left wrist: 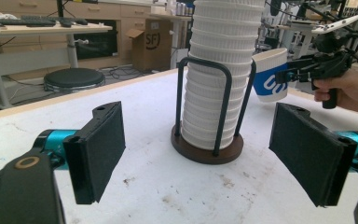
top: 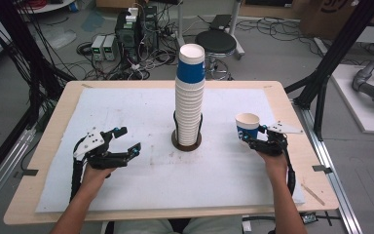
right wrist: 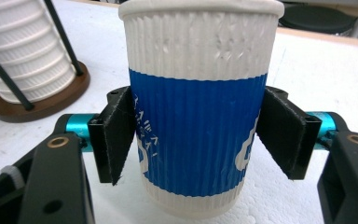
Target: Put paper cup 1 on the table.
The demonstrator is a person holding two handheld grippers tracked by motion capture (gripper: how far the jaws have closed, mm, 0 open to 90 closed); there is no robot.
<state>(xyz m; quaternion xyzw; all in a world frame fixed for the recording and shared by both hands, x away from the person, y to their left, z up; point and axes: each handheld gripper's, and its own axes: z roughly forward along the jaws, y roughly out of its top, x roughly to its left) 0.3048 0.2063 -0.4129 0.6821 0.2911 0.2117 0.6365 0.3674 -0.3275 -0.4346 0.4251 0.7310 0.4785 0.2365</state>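
A: Where is the cup?

B: It stands upright at the right side of the bench, clamped in the right claw. In the right gripper view the cup sits between the two black pads, both pressed against its blue band. Its base is cut off by the lower edge there, so whether it rests on the white mat or hangs just above it cannot be told.

A: And the left claw?

B: Its jaws stand wide apart, holding nothing. It hovers over the mat at the left, well apart from the stack. In the left gripper view its pads frame the stack and the holder, which lie farther off.

A: What is hard to see?

B: The stack's top is cut off in the left gripper view, and in the right gripper view just a slice of the stack shows at the upper left. The blue printing on the cup is partly covered by the pads and cannot be read. The right hand is mostly behind its claw in the high view. The holder's black wire loops are thin there, and its brown base is largely covered by the stack.
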